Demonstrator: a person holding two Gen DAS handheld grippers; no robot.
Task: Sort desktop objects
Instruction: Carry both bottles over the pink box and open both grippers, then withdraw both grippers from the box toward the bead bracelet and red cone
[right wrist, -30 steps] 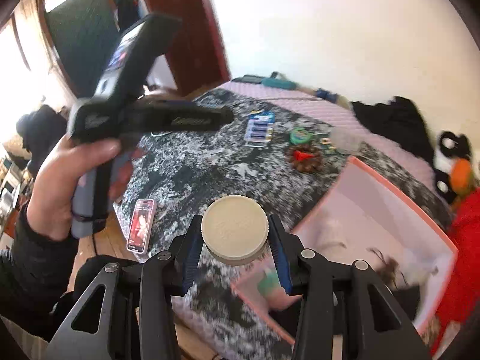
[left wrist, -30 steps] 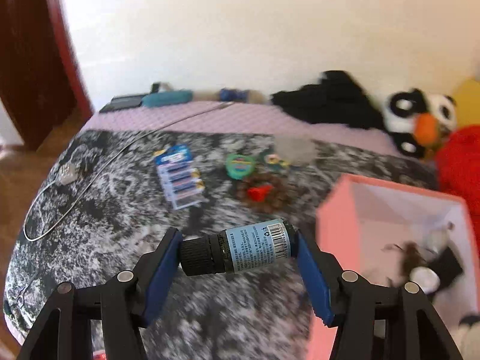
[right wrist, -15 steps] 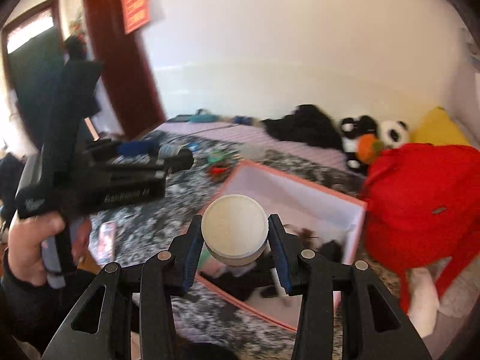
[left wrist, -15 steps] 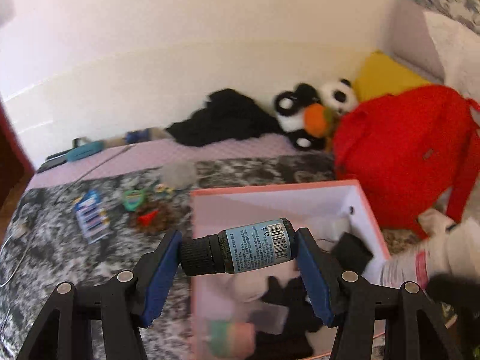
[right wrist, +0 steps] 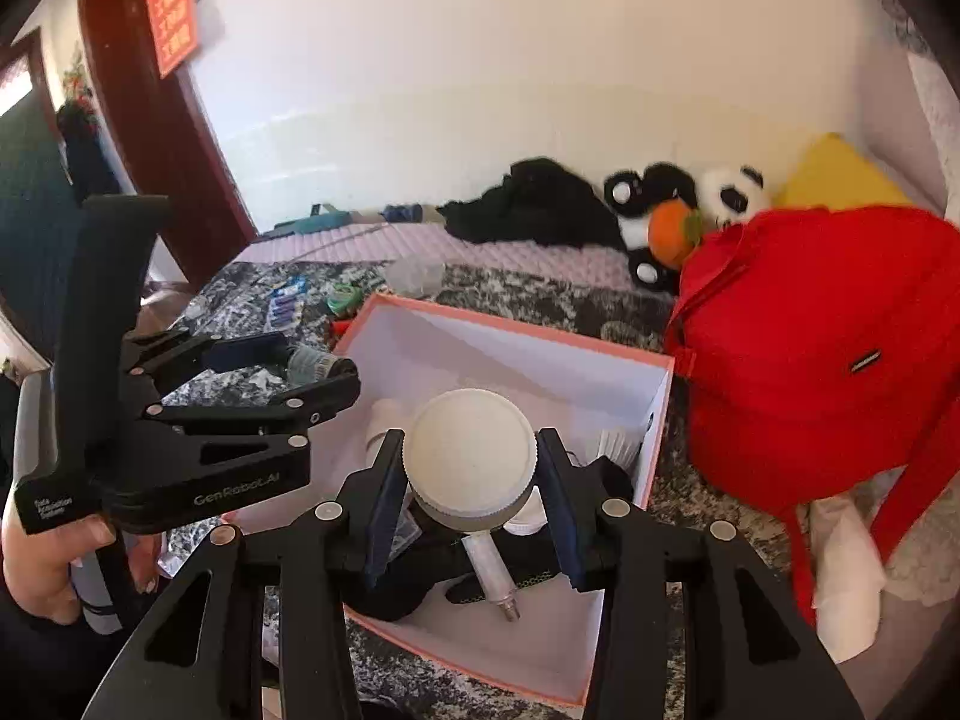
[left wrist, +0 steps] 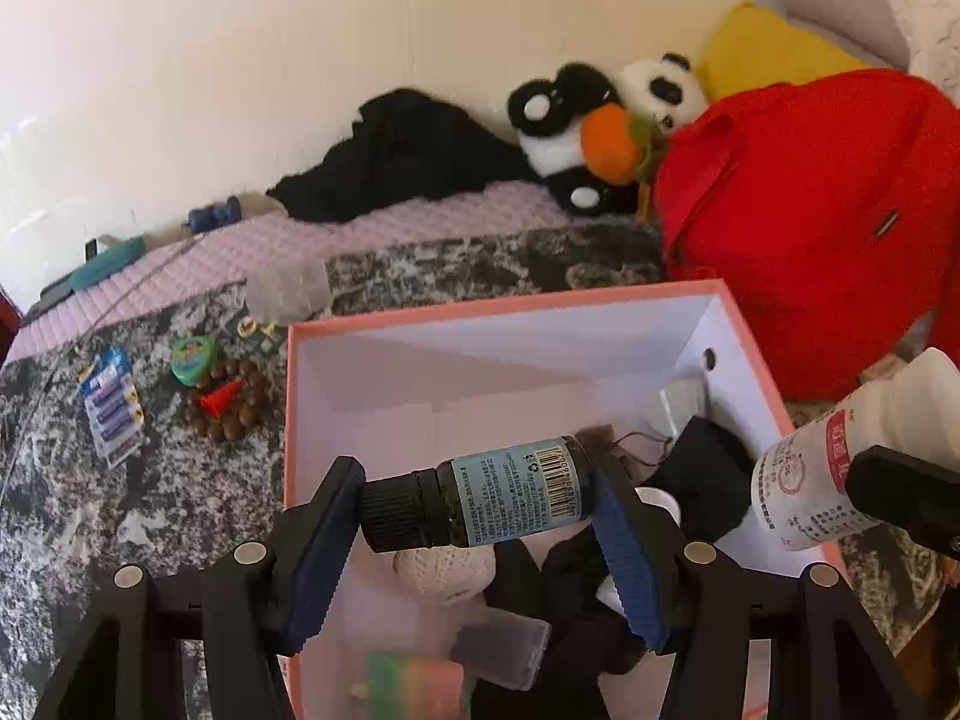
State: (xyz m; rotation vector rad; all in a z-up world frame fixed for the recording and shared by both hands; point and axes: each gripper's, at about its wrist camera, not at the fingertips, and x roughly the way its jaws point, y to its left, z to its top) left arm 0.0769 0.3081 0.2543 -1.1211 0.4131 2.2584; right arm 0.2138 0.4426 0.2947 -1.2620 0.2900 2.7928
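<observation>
My left gripper [left wrist: 477,507] is shut on a small dark dropper bottle [left wrist: 480,501] with a blue label, held sideways above the pink box [left wrist: 498,306]. My right gripper [right wrist: 471,474] is shut on a white-capped bottle [right wrist: 470,453], also over the box [right wrist: 510,324]; that bottle shows at the right edge of the left wrist view [left wrist: 840,468]. The left gripper with its bottle appears in the right wrist view [right wrist: 306,369]. The box holds dark cloth, a white knitted item and several small things.
On the patterned cover left of the box lie a battery pack [left wrist: 111,402], a green round tin [left wrist: 192,360], brown beads with a red cone [left wrist: 225,402] and a clear bag [left wrist: 288,291]. A red backpack [left wrist: 810,210], panda plush [left wrist: 600,126] and black cloth [left wrist: 408,156] sit behind.
Both grippers swung right from the cover to above the pink box, each still holding its bottle. The box now fills the lower middle of both views.
</observation>
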